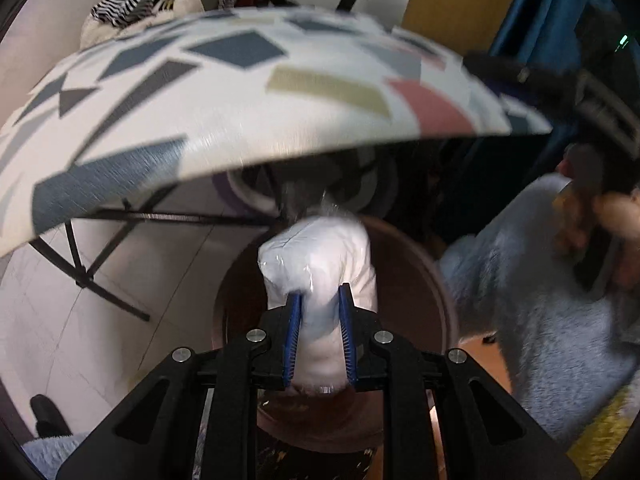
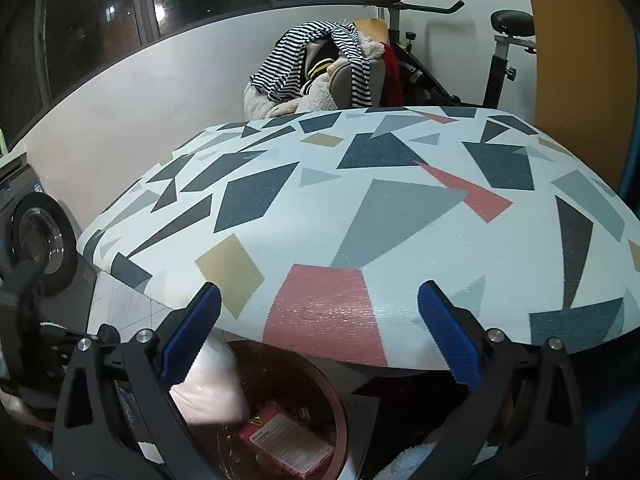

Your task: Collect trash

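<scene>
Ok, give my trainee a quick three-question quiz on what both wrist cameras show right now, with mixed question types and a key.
1. True or false: the left gripper is shut on a white plastic-wrapped package.
2. Multiple choice: what lies directly below that package? A) a washing machine B) a brown round bin C) an exercise bike
3. Short answer: how do the right gripper's jaws stand, and is anything between them?

Key
1. True: the blue pads press on the package from both sides.
2. B: the bin's open mouth is under it, beside the patterned table.
3. Wide open, with nothing between them. A pink packet already lies in the bin.
</scene>
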Motion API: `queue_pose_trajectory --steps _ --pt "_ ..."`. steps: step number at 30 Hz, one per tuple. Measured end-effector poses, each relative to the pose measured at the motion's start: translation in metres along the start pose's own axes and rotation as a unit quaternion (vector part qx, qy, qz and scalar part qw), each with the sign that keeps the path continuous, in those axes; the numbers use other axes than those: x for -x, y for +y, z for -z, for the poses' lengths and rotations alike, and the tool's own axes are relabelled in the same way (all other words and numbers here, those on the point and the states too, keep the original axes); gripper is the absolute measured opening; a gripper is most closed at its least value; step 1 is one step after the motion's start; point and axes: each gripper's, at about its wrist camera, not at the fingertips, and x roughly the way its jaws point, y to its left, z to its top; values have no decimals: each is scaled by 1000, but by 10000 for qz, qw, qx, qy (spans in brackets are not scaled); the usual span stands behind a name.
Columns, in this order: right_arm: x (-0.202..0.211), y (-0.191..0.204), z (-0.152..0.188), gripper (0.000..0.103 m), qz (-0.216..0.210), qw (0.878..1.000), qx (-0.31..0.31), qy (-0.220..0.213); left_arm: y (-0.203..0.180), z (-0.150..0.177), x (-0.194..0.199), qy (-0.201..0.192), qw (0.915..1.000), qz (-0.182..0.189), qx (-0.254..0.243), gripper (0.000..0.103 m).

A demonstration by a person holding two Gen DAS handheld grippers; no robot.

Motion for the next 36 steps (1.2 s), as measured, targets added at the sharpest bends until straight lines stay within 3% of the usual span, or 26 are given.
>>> queue_pose_trajectory --steps 3,5,6,8,10,19,29,33,36 --pt "-2 5 1 97 -17 10000 89 15 1 -1 -6 56 10000 -57 39 25" --pt "-4 7 2 97 5 9999 157 47 2 -1 -1 -53 9998 -126 109 53" --pt "-5 10 3 97 12 9998 169 52 5 -2 3 -169 9995 -181 188 72" --pt "-5 10 3 97 38 9998 189 73 9 -4 10 -329 9987 -195 325 75" --pt "-5 10 4 97 48 9998 175 75 16 -6 16 -453 9973 -316 494 85" --pt "-4 7 5 97 75 9999 53 78 42 -6 40 -821 9869 -792 1145 94" --pt "-3 9 5 97 90 9998 129 93 55 -6 55 -1011 9775 -1118 1476 97" --pt "-4 9 5 97 81 9998 102 119 57 -12 63 -1110 9745 -1260 1487 97" --pt "-4 8 2 97 62 9998 29 190 49 -27 80 -1377 9720 -1500 1169 97"
